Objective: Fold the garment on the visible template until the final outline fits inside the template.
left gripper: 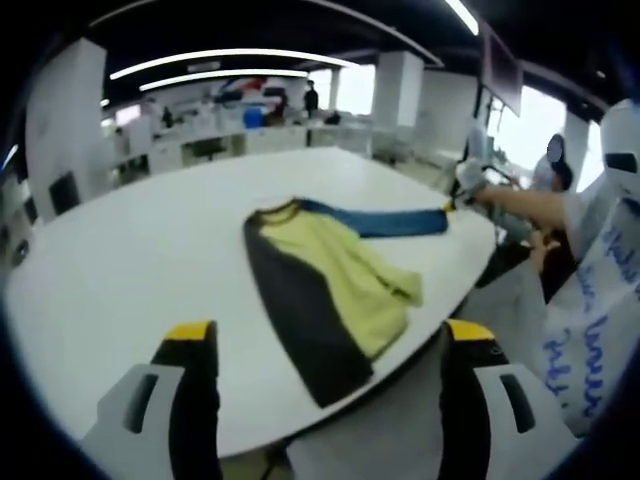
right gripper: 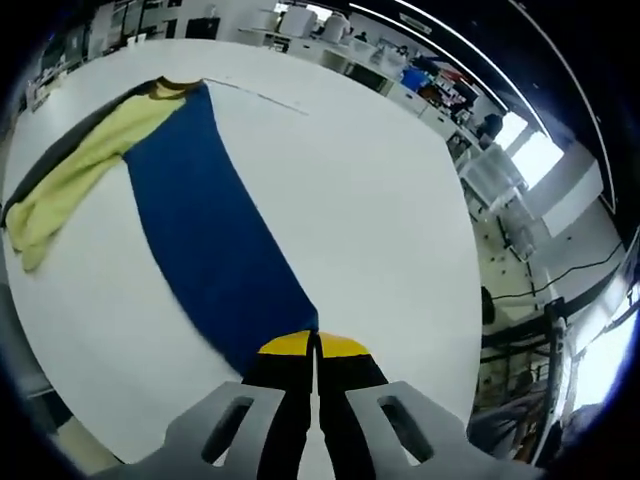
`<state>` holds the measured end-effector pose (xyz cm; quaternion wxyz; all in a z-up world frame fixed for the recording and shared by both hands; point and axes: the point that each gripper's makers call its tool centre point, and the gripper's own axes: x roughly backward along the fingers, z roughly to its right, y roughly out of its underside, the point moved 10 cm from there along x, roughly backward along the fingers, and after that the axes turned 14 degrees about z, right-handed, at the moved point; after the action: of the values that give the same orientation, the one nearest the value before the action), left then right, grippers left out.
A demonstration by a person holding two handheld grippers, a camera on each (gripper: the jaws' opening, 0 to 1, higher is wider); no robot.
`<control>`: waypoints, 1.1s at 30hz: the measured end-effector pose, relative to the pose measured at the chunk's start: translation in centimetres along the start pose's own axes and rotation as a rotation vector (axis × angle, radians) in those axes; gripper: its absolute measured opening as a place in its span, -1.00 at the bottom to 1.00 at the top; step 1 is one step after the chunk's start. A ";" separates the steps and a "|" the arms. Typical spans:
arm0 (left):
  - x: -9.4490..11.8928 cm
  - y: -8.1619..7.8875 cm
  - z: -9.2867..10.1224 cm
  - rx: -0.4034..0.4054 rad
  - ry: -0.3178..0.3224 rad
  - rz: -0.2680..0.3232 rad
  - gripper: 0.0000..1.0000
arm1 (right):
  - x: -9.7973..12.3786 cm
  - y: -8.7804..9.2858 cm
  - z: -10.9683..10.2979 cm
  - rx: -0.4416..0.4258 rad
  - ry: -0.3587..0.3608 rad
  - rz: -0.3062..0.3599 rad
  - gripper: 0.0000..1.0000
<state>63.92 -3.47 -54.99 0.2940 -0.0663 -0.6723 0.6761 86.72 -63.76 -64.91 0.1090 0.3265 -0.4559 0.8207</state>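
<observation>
Two grippers divided the work: the right gripper (right gripper: 314, 345) had its jaws pressed together on the end of the blue sleeve (right gripper: 205, 235), drawing it out straight across the white table (right gripper: 370, 200), probably to flatten it before a fold. The left gripper (left gripper: 330, 335) hung back with jaws spread and empty, facing the garment (left gripper: 325, 280) lying near the table's edge; no template outline was discernible.

Black claw (right gripper: 315, 345) jaws, yellow tips, grey mounts

Bright ceiling strip lights (left gripper: 215, 57), window glare, soft blur, fisheye edge warping
</observation>
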 end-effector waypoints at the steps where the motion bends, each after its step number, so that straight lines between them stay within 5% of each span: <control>1: 0.0 0.0 0.1 -0.001 0.003 -0.001 0.75 | -0.3 0.0 0.5 -0.008 0.007 -0.001 -0.98; 33: -0.3 -1.1 0.4 -0.022 0.005 -0.014 0.73 | -3.8 2.2 1.6 -0.042 0.037 -0.067 -0.97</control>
<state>64.32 -4.03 -54.06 0.2998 -0.0667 -0.6793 0.6665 89.26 -65.82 -68.26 0.1515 0.3241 -0.4599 0.8127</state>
